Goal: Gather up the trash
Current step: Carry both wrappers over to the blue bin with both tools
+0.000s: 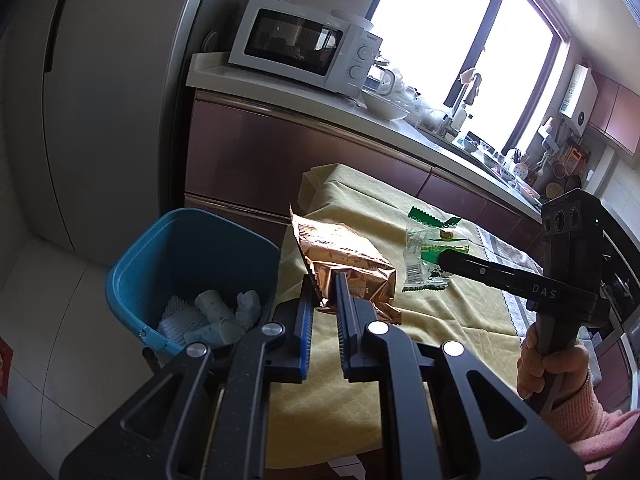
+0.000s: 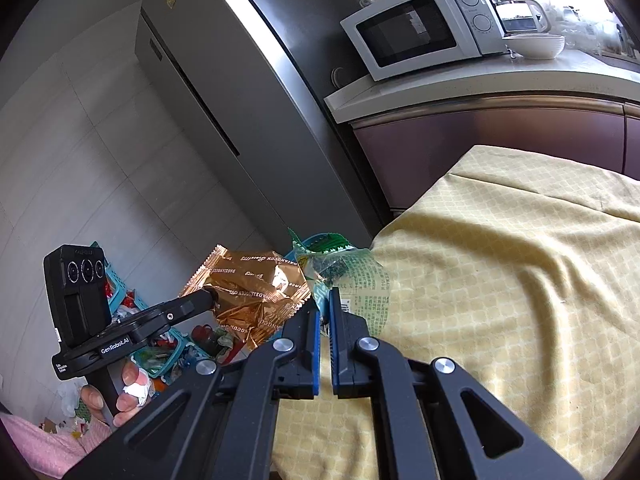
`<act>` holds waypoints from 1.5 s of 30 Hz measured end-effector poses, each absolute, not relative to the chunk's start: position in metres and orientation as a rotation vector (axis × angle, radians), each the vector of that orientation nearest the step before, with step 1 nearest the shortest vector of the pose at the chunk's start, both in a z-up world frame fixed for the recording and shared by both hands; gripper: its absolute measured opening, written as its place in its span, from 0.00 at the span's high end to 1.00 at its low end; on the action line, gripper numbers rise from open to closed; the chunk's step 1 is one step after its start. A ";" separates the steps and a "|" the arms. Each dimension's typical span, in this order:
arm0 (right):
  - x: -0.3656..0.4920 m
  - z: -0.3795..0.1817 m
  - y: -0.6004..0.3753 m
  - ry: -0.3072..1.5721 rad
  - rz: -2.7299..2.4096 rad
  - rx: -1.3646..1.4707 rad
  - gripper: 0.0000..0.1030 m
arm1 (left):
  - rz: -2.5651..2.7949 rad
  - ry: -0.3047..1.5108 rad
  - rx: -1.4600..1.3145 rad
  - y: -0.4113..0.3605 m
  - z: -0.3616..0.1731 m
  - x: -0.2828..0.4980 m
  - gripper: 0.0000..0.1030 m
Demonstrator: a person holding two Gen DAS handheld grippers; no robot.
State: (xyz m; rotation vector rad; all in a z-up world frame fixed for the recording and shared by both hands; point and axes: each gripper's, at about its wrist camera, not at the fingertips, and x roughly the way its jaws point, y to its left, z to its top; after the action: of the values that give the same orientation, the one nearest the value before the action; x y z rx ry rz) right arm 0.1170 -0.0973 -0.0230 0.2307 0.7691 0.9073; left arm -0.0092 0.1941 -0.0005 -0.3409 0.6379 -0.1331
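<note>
Left gripper [image 1: 325, 280]: clamped on copper foil wrapper [image 1: 348, 256], light, crinkly, slick; hold by edge
Right gripper [image 2: 325, 300]: pinching green-clear wrapper [image 2: 360, 276], flimsy
Blue bin [image 1: 132, 264]: left of the left gripper

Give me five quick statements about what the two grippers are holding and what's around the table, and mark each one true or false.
1. The left gripper is shut on a copper foil wrapper. True.
2. The right gripper is open and holds nothing. False: it is shut on a green and clear wrapper.
3. The blue bin beside the table already holds white paper cups. True.
4. The table is covered by a red cloth. False: the tablecloth is yellow.
5. A white microwave stands on the counter behind the table. True.
</note>
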 end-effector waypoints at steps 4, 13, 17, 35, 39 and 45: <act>0.121 -0.023 -0.082 0.775 0.931 0.217 0.97 | -0.095 0.635 -0.347 0.209 -0.004 -0.011 0.89; 0.123 -0.023 -0.052 0.803 0.971 0.178 0.97 | -0.032 0.641 -0.351 0.231 -0.012 -0.011 0.89; 0.126 -0.024 -0.039 0.814 0.984 0.160 0.97 | -0.012 0.642 -0.355 0.239 -0.014 -0.011 0.89; 0.140 -0.037 0.018 0.870 1.014 0.077 0.97 | 0.073 0.674 -0.366 0.263 -0.034 0.003 0.89; 0.141 -0.042 0.031 0.888 1.015 0.052 0.97 | 0.095 0.692 -0.375 0.269 -0.043 0.008 0.89; 0.142 -0.052 0.044 0.915 1.007 0.024 0.97 | 0.121 0.719 -0.379 0.274 -0.057 0.017 0.89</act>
State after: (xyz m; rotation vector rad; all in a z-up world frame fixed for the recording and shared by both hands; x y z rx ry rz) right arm 0.1424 0.0441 -0.0518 0.0239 0.9145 1.0070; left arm 0.0165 0.2741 -0.0568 -0.3794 0.7186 0.1210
